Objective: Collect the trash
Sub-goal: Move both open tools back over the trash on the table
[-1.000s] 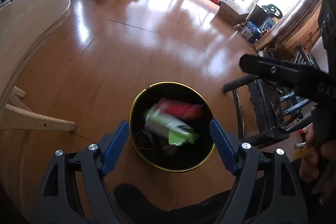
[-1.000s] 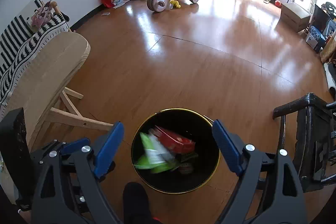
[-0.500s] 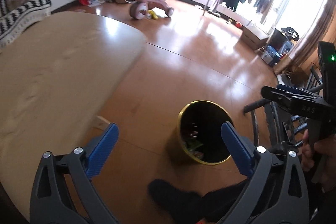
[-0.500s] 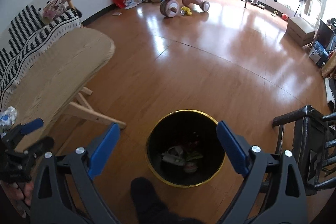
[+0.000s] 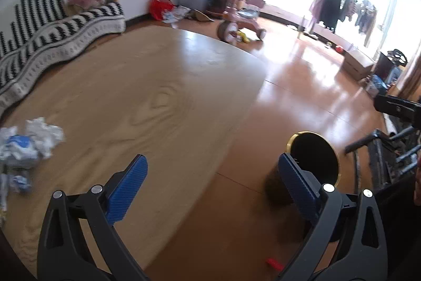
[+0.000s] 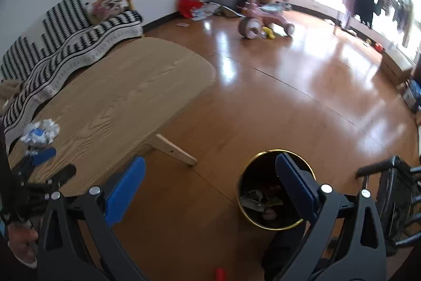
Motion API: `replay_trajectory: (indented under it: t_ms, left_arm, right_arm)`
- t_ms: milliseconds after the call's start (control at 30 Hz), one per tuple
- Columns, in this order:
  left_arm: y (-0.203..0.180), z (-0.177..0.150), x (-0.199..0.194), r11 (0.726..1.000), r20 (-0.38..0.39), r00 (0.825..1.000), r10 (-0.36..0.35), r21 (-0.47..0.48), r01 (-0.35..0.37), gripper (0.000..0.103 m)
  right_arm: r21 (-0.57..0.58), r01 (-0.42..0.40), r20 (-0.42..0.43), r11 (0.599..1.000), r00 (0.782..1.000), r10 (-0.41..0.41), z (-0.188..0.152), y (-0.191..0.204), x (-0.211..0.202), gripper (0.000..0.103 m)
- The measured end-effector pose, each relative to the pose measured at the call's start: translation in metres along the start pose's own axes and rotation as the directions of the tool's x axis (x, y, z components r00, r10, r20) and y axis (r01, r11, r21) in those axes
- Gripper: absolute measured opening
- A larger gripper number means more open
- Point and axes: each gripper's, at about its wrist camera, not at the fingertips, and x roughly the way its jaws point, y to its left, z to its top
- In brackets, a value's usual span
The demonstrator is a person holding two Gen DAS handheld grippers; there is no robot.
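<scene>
Both tongs (image 5: pixel 210 191) (image 6: pixel 210 186) wide, empty

Right gripper (image 6: pixel 210 185) spread wide and empty, bin (image 6: pixel 276 224) of trash below, crumpled wrappers (image 6: pixel 39 134) on table (image 6: pixel 126 96)

One bin (image 6: pixel 276 191), one table (image 6: pixel 126 96), one tricycle (image 6: pixel 260 20), two tools (image 5: pixel 210 188).

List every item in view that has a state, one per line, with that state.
Left claw: open, empty, jaws just widened.
Right claw: open, empty, jaws just widened.
Trash bin: upright on the floor, uncovered, holding wrappers.
Crumpled white and blue trash: lying on the wooden table, not yet collected.
Pink tricycle: standing upright on the floor.
</scene>
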Motion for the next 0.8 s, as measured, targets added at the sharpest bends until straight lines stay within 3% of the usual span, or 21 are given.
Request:
replay_trajectory:
  t_ms: [333, 567, 700, 800]
  left_arm:
    - [0.08, -0.015, -0.047, 0.979, 0.027, 0.989, 0.145, -0.151, -0.139, 0.096]
    - [0.137, -0.034, -0.072, 0.936, -0.003, 0.975, 0.221, -0.28, -0.213, 0.096]
    - [0.171, -0.043, -0.091, 0.901, -0.005, 0.964, 0.264, -0.356, -0.249, 0.096]
    - [0.205, -0.055, -0.112, 0.864, -0.002, 0.949, 0.317, -0.412, -0.289, 0.096]
  right_arm:
    - [-0.108, -0.093, -0.007, 0.99, 0.996, 0.093, 0.012, 0.061, 0.019, 0.096]
    - [-0.217, -0.165, -0.03, 0.962, 0.986, 0.163, 0.024, 0.126, 0.047, 0.096]
    - [-0.297, -0.264, -0.047, 0.918, 0.964, 0.262, 0.033, 0.191, 0.064, 0.096]
    - [-0.366, -0.353, -0.071, 0.861, 0.933, 0.353, 0.035, 0.254, 0.073, 0.096]
